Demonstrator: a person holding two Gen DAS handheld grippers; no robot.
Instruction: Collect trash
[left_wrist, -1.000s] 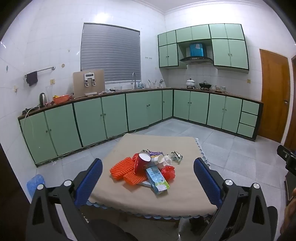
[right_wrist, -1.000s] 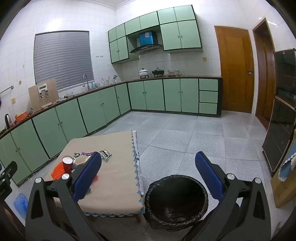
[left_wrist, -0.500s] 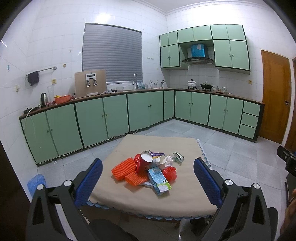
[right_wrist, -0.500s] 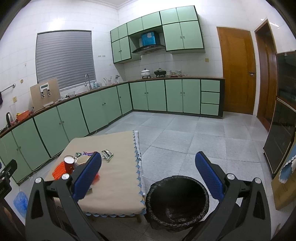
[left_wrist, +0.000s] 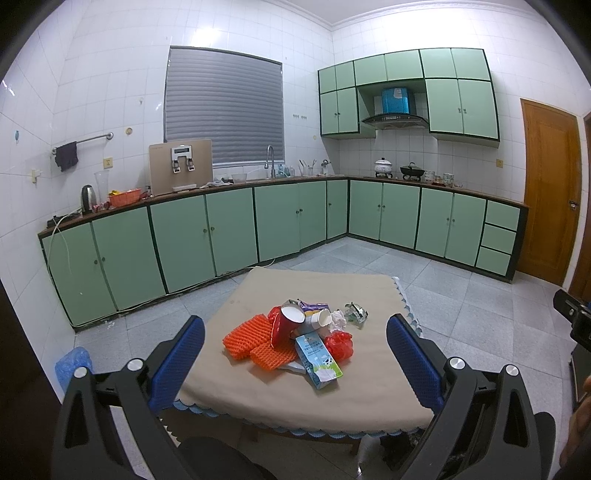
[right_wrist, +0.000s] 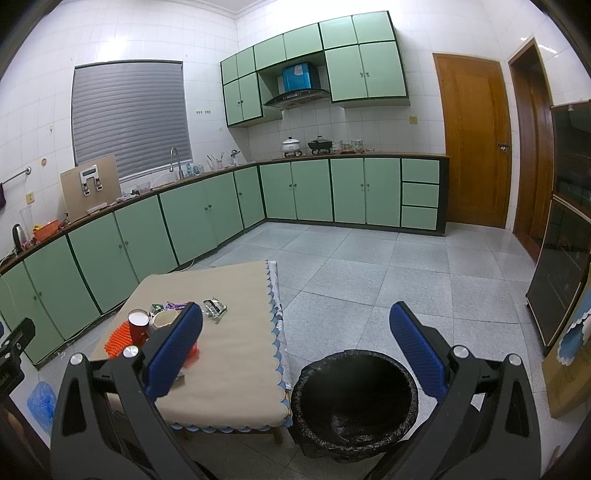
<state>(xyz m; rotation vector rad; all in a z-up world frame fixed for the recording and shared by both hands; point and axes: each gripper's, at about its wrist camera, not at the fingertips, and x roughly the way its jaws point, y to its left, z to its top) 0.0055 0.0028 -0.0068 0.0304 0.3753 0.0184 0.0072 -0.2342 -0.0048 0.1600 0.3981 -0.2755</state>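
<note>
A heap of trash lies on a low table (left_wrist: 258, 391) with a beige cloth: orange foam netting (left_wrist: 245, 338), a red paper cup (left_wrist: 286, 325), a white cup (left_wrist: 319, 318), a milk carton (left_wrist: 317, 360), a red plastic wad (left_wrist: 341, 343) and a crumpled foil wrapper (left_wrist: 355, 311). My left gripper (left_wrist: 295, 363) hovers open in front of the heap, well above the table's near edge. My right gripper (right_wrist: 295, 354) is open, held above the floor between the table (right_wrist: 236, 369) and a black-lined bin (right_wrist: 354, 402). The red cup (right_wrist: 138, 326) and the wrapper (right_wrist: 215, 307) also show there.
Green cabinets (left_wrist: 221, 236) line the left and far walls. A wooden door (right_wrist: 472, 144) and a dark glass cabinet (right_wrist: 565, 240) stand on the right. A blue bag (left_wrist: 72, 363) lies on the grey tiled floor left of the table.
Both views have lifted and drawn back a little, so the table and bin sit slightly lower in frame. Both grippers stay open and the trash has not moved.
</note>
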